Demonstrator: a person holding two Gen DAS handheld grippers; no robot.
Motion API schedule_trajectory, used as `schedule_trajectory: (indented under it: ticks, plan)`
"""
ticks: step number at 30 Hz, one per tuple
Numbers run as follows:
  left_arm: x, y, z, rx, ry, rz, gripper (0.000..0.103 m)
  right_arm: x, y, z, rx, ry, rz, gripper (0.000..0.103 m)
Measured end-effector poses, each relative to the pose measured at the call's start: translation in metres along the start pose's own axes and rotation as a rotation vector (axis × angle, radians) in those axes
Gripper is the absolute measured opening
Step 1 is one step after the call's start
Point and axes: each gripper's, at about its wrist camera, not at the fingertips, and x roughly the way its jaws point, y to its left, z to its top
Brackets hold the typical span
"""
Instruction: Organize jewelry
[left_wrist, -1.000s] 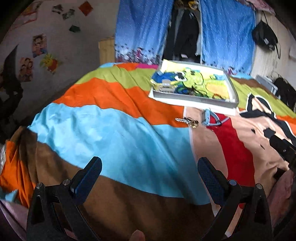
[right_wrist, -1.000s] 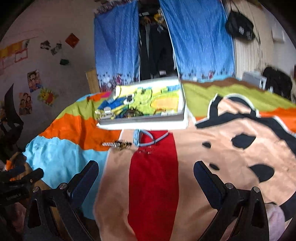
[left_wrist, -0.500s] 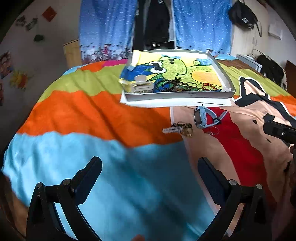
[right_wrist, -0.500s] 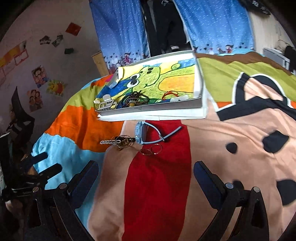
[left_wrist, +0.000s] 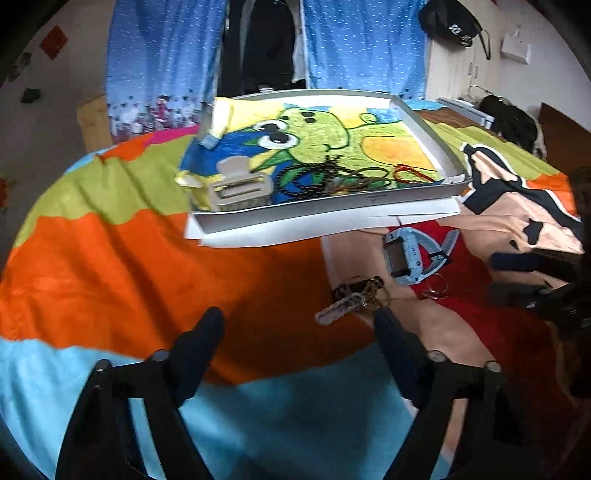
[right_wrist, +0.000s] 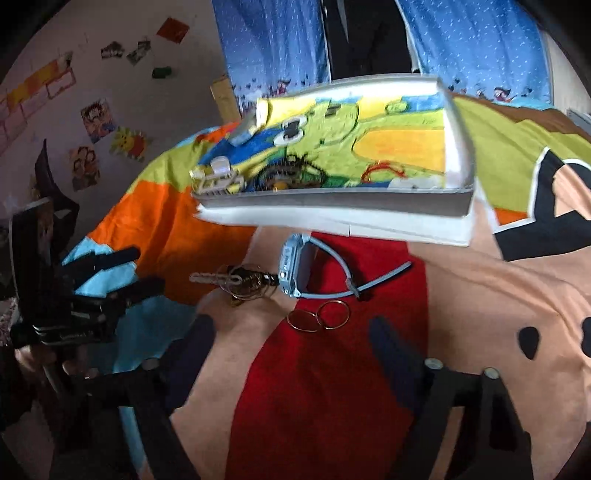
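Two gold hoop earrings (right_wrist: 318, 316) lie on the bed (right_wrist: 461, 295) just ahead of the right gripper (right_wrist: 291, 343), whose jaws have just been closing, nothing between them. A keyed trinket (left_wrist: 351, 299) lies just ahead of the left gripper (left_wrist: 299, 328), likewise narrowing and empty; beyond sit the blue watch (left_wrist: 406, 258) and tray (left_wrist: 332, 206).
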Motion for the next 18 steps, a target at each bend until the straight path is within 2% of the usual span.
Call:
schedule_trajectory:
  ticks: [5,7,9,18]
  plan:
    - [0.017,-0.002,0.007,0.013,0.057,-0.103,0.048,0.020,-0.014,0.003,0.054,0.037,-0.003,0.075]
    - [0.027,-0.003,0.007,0.024,0.090,-0.126,0.035,0.027,-0.019,0.004,0.067,0.045,-0.008,0.075]
    - [0.035,-0.005,0.005,0.040,0.122,-0.137,0.033,0.034,-0.021,0.005,0.070,0.056,-0.014,0.075]
    - [0.052,-0.010,0.007,0.094,0.163,-0.133,0.031,0.055,-0.026,0.009,0.079,0.084,-0.024,0.075]
